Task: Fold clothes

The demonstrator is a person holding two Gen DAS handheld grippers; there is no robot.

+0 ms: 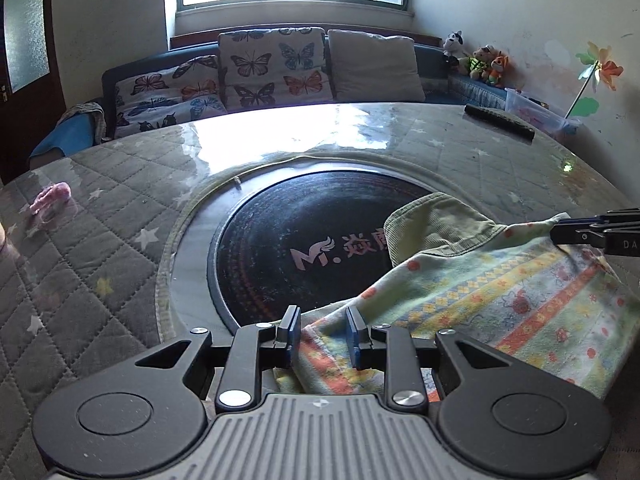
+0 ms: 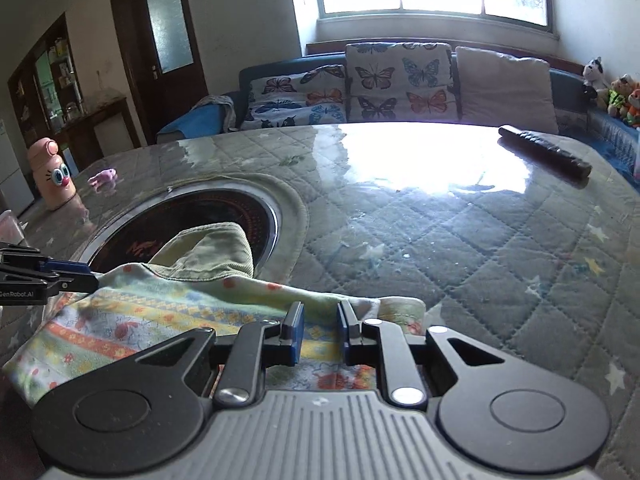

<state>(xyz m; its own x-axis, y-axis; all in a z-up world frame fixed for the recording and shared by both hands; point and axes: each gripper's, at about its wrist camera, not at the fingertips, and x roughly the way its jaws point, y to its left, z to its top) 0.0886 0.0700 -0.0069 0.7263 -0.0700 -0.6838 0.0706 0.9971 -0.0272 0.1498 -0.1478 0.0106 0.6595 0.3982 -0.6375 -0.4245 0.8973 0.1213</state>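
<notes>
Both claws are low over the patterned garment [image 1: 500, 292], a pale green cloth banded with orange, yellow and blue prints, which lies on the grey quilted star-print table cover [image 1: 100, 248] under a glossy clear sheet. The left gripper [image 1: 324, 334] has its two blue-padded fingers [image 1: 295, 332] held apart, with the garment's near edge lying in the gap between them; whether the pads touch the cloth cannot be told. The right gripper [image 2: 320, 330] is likewise spread, its fingers [image 2: 297, 334] straddling the opposite edge of the same garment [image 2: 160, 312], not pinched on it.

An olive-green corduroy piece [image 1: 432, 228] pokes out from under the printed cloth and drapes over the rim of the round black heater plate [image 1: 304, 248] sunk in the middle of the table, covering part of the pink lettering printed there. How the corduroy joins the printed cloth is hidden.

From the left wrist view the right gripper is cut off at the frame's edge, so only its tips show over the garment. Window glare washes out the far tabletop. A dark, long remote-like object [image 2: 544, 152] lies near the far edge, and a small pink thing [image 2: 104, 178], too blurred to name, sits beside a pink cartoon-faced bottle [image 2: 52, 174]. Butterfly-print cushions [image 2: 396, 80] line the sofa behind.
</notes>
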